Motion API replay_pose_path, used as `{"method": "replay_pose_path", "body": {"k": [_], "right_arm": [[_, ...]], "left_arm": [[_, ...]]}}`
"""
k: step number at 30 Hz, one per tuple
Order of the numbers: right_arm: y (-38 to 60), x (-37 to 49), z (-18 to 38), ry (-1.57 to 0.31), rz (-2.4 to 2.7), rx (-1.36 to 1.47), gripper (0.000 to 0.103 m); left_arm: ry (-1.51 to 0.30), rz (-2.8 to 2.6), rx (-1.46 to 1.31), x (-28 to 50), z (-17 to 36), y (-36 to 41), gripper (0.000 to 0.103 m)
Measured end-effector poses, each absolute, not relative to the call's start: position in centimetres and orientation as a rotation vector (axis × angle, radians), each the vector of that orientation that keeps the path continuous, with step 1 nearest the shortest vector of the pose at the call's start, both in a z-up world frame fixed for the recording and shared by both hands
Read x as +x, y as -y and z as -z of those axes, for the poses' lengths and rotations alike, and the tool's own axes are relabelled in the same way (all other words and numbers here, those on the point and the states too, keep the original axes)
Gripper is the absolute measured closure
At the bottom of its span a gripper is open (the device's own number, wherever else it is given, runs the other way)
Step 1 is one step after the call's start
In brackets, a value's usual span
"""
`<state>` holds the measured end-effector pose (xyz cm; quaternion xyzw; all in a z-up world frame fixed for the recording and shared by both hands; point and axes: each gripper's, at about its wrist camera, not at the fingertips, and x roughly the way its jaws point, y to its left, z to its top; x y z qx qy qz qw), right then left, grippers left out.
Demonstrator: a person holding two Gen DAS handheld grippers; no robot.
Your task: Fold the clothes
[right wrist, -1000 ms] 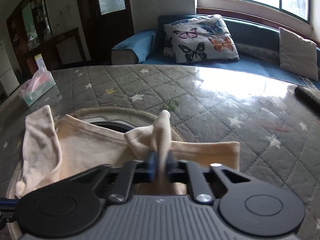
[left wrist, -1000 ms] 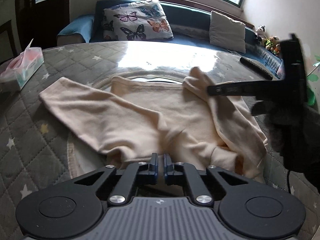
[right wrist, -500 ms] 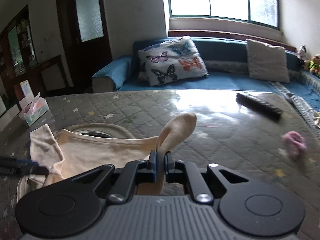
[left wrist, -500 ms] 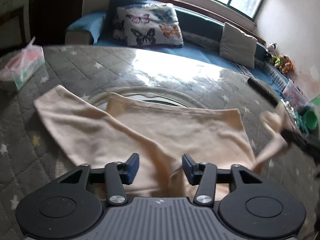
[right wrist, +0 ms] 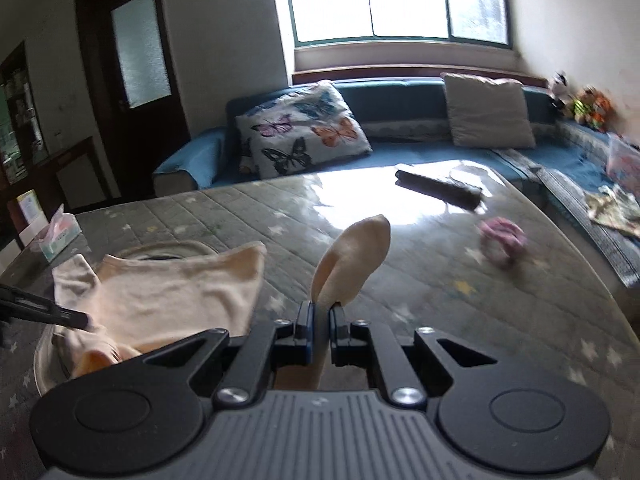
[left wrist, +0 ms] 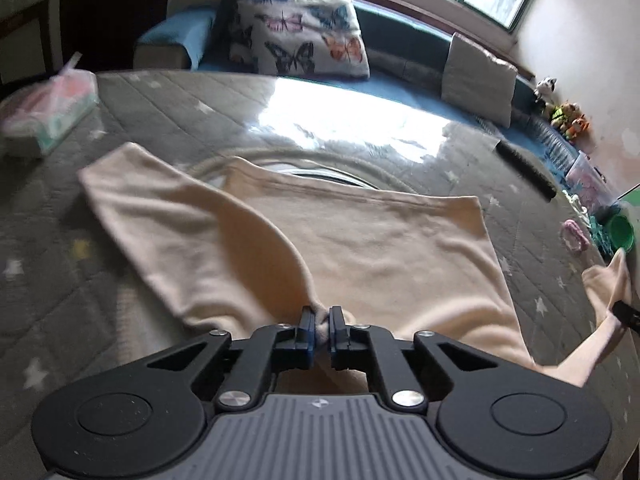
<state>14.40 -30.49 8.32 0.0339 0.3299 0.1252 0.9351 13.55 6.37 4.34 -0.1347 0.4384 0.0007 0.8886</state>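
A cream long-sleeved top (left wrist: 360, 248) lies spread on the grey quilted table, also seen in the right wrist view (right wrist: 172, 296). My left gripper (left wrist: 322, 326) is shut on a bunch of its fabric at the near edge, where the left sleeve (left wrist: 168, 220) meets the body. My right gripper (right wrist: 322, 326) is shut on the right sleeve (right wrist: 352, 256), whose cuff stands up above the jaws. In the left wrist view that sleeve (left wrist: 608, 292) is stretched out to the far right.
A tissue box (left wrist: 52, 116) sits at the table's left. A dark remote (right wrist: 438, 188) and a pink scrunchie (right wrist: 502, 238) lie on the right. A green cup (left wrist: 620, 232) stands at the right edge. A blue sofa with a butterfly pillow (right wrist: 300, 136) is behind.
My left gripper opened, then shut on the fabric at the near edge. My right gripper pulled the right sleeve out to the right, off the body.
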Motion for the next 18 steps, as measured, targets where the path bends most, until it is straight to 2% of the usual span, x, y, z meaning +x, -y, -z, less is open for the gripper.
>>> {"method": "replay_pose_path", "body": {"k": [5,10,13,15,18], "right_arm": [[32.8,12.2,-7.7,-0.685,-0.221,0.106,0.096],[34.5,10.2,-6.6,-0.707,-0.189,0.14,0.095],[35.1,9.6,-5.3,-0.744,-0.157,0.142,0.092],[35.6,9.3,-4.5,-0.772,-0.124,0.144,0.087],[36.8,8.8,-3.8,-0.799,-0.067,0.149,0.085]], "left_arm": [[-0.881,-0.008,-0.284,7.6,-5.3,-8.5,0.096],[-0.914,-0.039,-0.295,2.5,-3.6,-10.1,0.096],[-0.951,-0.041,-0.301,0.8,-2.3,-10.5,0.096],[-0.957,-0.038,-0.301,-0.1,-1.9,-10.9,0.096],[-0.95,-0.037,-0.267,-0.7,-2.4,-11.3,0.089]]}}
